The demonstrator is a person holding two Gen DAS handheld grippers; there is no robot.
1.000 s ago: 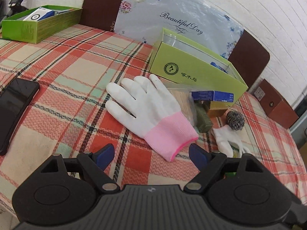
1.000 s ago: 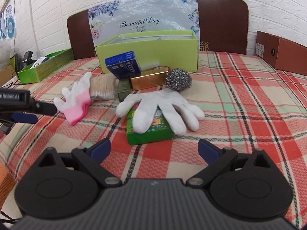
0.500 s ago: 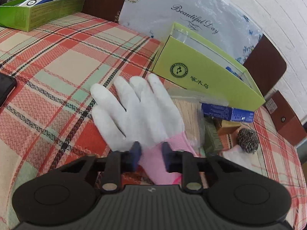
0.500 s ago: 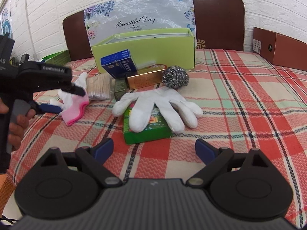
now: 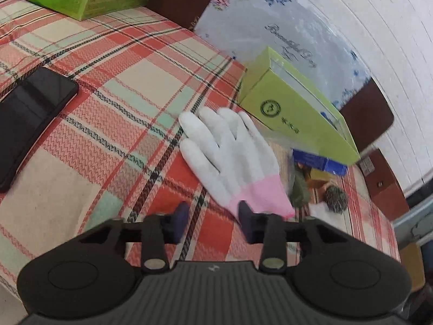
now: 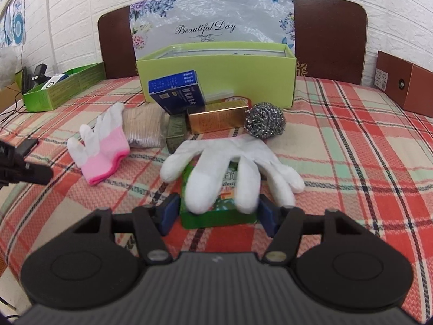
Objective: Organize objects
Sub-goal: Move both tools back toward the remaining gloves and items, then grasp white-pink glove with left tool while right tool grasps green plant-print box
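Left jaws opening, spread, nothing pinched, pink-cuffed glove (image 5: 232,157) just ahead, right jaws closing around green box (image 6: 216,214) under white glove (image 6: 230,168), not yet pinching.

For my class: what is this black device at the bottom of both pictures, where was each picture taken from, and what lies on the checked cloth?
No robot here: a person holds a two-finger gripper in each hand, with a camera on each looking along its fingers. One picture comes from the left gripper, the other from the right gripper.

On the cloth lie a pink-cuffed glove, a white glove draped over a green packet, a steel scourer, a gold box, a blue box, a black phone and an open lime-green box.

The left jaws are opening beside the glove's cuff; only cloth lies between them. The right jaws are closing around the packet. Nothing is held yet.
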